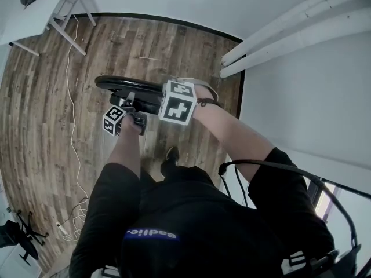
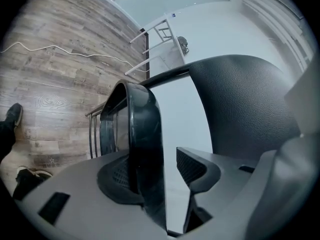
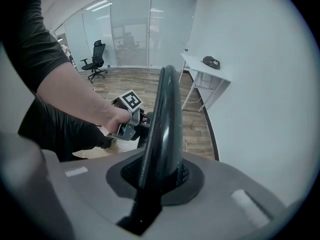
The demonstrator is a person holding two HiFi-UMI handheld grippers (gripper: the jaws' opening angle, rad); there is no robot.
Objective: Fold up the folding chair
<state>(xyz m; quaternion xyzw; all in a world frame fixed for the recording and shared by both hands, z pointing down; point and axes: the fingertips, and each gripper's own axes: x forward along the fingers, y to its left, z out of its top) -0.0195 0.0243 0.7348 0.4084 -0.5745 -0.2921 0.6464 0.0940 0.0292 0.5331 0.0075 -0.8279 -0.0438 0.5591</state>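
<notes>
The right gripper [image 3: 161, 176] is clamped on a thin black edge of the folding chair [image 1: 128, 87], and both pads press on it. The left gripper [image 2: 160, 170] has its jaws apart: a black rim of the chair lies against one pad, while the other pad stands clear of it. The two grippers are near each other at the top of the chair. The chair stands on the wooden floor [image 1: 46, 109] just in front of the person's legs, with a white wall [image 1: 290, 91] at the right and a white table [image 1: 29, 22] at the far left.
</notes>
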